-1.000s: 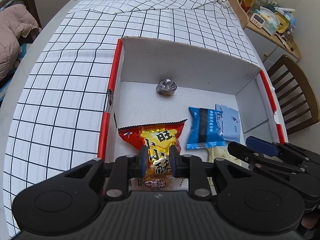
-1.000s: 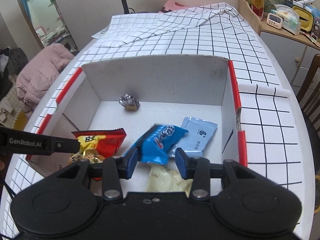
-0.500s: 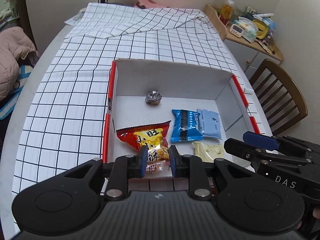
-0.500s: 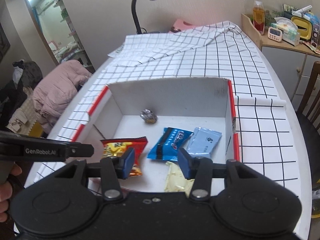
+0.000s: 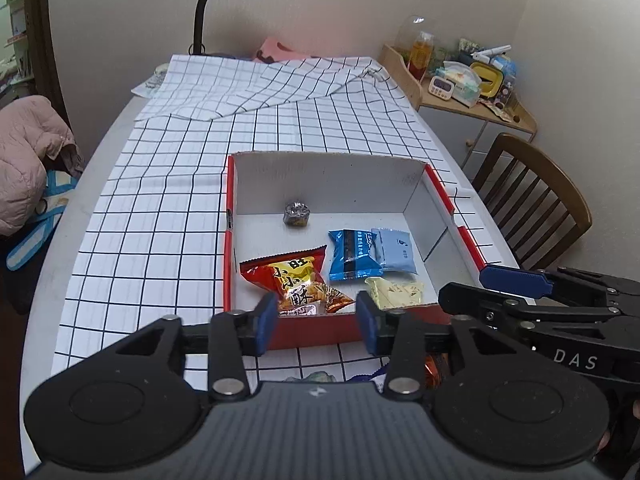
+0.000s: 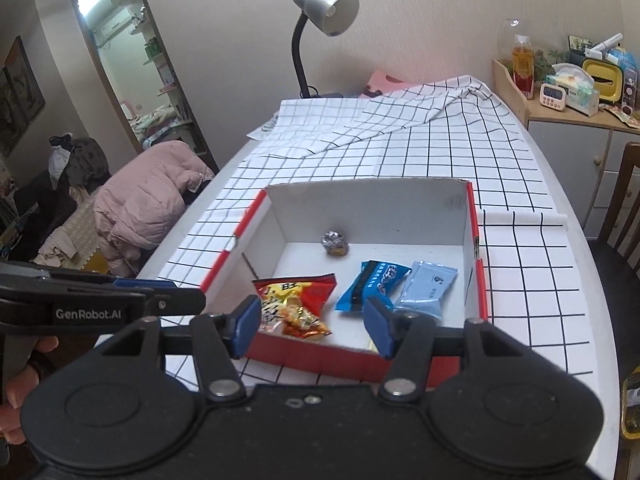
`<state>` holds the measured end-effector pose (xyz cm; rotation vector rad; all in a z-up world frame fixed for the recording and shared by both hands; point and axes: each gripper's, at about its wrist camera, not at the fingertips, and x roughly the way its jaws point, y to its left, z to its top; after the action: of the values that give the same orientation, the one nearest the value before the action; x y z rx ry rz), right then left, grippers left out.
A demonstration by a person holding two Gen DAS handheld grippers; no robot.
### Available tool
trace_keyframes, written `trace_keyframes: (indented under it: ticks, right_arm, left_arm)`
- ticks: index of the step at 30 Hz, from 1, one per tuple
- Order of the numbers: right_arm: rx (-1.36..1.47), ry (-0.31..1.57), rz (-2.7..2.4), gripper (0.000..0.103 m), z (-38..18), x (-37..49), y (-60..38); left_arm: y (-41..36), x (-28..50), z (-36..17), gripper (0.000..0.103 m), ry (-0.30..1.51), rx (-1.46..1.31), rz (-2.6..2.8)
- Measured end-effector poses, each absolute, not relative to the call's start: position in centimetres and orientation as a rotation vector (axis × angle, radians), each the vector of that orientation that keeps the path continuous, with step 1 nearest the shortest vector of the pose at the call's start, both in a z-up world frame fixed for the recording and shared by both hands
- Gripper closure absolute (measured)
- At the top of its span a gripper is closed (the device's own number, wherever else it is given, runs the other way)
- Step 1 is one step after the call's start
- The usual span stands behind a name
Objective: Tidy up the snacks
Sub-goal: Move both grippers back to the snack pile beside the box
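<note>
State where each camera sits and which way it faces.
Left wrist: rides the left gripper, looking forward and down at the box; its own open fingers show, plus the right gripper at the right edge.
Right wrist: rides the right gripper, facing the same box from its right; open fingers show, with the left gripper and a hand at left.
Shared: box, red snack bag, lamp.
</note>
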<state>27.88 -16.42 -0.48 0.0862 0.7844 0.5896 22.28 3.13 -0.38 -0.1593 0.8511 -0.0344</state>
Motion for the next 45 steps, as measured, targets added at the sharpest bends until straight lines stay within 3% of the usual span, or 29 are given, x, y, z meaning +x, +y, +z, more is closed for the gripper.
trace_keyframes:
  ticks: [2, 7, 8, 9, 10, 11, 13, 17, 23, 45]
  right_arm:
    - [0.088, 0.778, 0.590, 0.046, -0.2, 27.0, -16.6]
    - [0.087, 0.769, 0.588, 0.042, 0.1, 25.0, -16.9]
    - [0.085, 0.763, 0.587, 0.032, 0.1, 24.5, -16.9]
    - [0.083, 0.755, 0.583, 0.010, 0.2, 24.0, -17.0]
    - [0.082, 0.742, 0.580, 0.002, 0.2, 23.4, -17.1]
    - [0.078, 0.731, 0.581, 0.001, 0.2, 23.0, -17.1]
    - [0.068, 0.730, 0.584, 0.001, 0.2, 22.2, -17.1]
    - [0.061, 0.731, 0.588, 0.000, -0.3, 21.0, -17.4]
    - [0.031, 0.739, 0.581, 0.000, -1.5, 19.3, -17.6]
    - [0.013, 0.854, 0.484, 0.000, -8.2, 20.5, -19.1]
  left_arm:
    - [3.2, 21.2, -0.1, 0.048, 0.829, -0.149, -0.038]
    - [3.6, 18.9, -0.2, 0.042, 0.819, -0.156, -0.048]
    - [3.8, 18.4, -0.3, 0.037, 0.816, -0.160, -0.050]
    - [3.9, 17.9, -0.4, 0.036, 0.814, -0.165, -0.049]
    - [4.0, 17.5, -0.6, 0.036, 0.812, -0.168, -0.050]
    - [4.1, 17.0, -0.7, 0.036, 0.812, -0.169, -0.051]
    - [4.4, 16.1, -1.1, 0.034, 0.809, -0.168, -0.050]
    - [5.1, 14.3, -1.9, 0.018, 0.798, -0.200, -0.051]
    - [6.0, 13.1, -3.8, 0.007, 0.810, -0.272, -0.050]
    - [3.7, 14.7, -11.7, 0.006, 0.965, -0.205, 0.018]
